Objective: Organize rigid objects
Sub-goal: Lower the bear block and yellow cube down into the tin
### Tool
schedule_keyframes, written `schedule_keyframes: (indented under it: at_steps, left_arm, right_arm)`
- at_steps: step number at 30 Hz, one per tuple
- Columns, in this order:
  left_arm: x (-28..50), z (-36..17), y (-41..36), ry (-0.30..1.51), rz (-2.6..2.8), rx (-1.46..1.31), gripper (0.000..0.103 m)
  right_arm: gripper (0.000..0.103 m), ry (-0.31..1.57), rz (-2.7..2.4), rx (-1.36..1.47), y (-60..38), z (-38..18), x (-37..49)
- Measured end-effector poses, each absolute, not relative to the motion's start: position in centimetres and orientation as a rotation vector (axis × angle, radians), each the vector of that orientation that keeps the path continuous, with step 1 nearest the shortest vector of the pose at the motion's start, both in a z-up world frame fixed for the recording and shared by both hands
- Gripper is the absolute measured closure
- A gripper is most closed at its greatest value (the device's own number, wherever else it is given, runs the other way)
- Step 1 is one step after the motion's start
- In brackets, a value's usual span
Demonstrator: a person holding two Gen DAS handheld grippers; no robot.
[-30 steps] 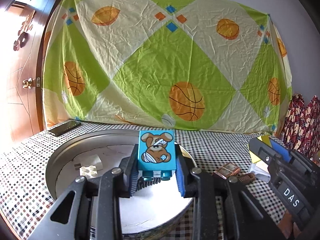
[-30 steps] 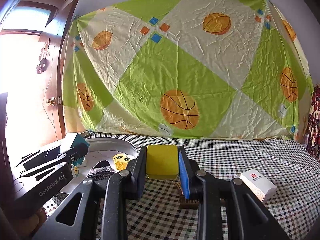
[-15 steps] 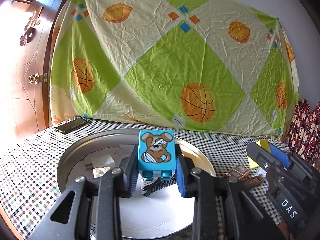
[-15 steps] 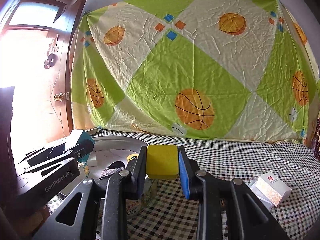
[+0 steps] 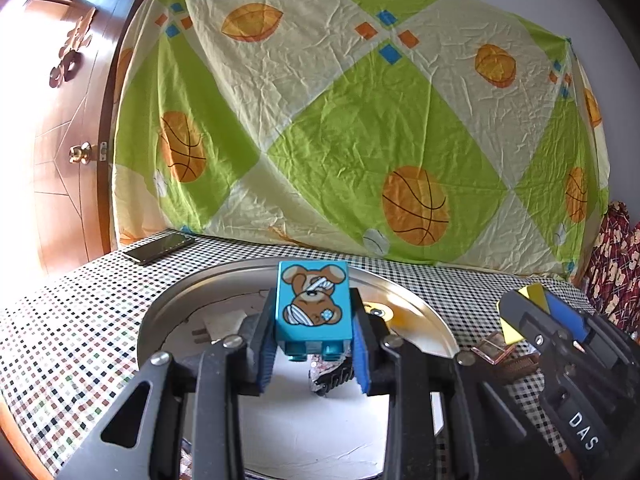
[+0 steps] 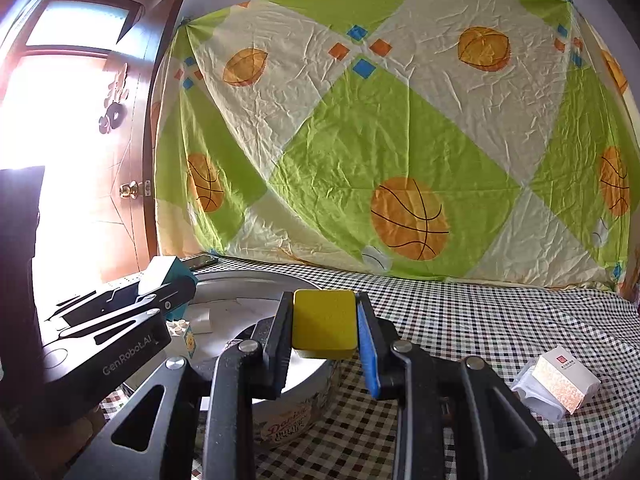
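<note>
Left gripper (image 5: 313, 334) squeezes the blue bear block (image 5: 313, 304) right above the round tin (image 5: 168, 312), so the tin lies straight below it, while right gripper (image 6: 325, 330) squeezes the yellow block (image 6: 324, 324) over the tin's near edge (image 6: 304, 376).

tin (image 5: 416, 322) near rim cut by frame bottom, floor partly behind left gripper (image 5: 314, 354) | dark item (image 5: 332, 376) under blue block (image 5: 313, 304) unidentifiable | white box (image 6: 566, 382) print unreadable
</note>
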State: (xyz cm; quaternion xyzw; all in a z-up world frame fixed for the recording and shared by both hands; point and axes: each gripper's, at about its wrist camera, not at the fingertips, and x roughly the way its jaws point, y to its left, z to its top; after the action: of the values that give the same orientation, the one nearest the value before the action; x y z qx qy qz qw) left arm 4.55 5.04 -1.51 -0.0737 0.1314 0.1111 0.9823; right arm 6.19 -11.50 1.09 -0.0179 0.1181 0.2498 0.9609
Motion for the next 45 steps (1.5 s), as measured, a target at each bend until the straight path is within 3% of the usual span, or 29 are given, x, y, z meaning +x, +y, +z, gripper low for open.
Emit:
schedule_keyframes:
  at_steps: [45]
  left_arm:
    - [6.6, -2.4, 9.3, 0.385, 0.246, -0.132, 0.073]
  right_arm:
    - [0.071, 0.308, 0.605, -0.09, -7.0, 0.2, 7.4]
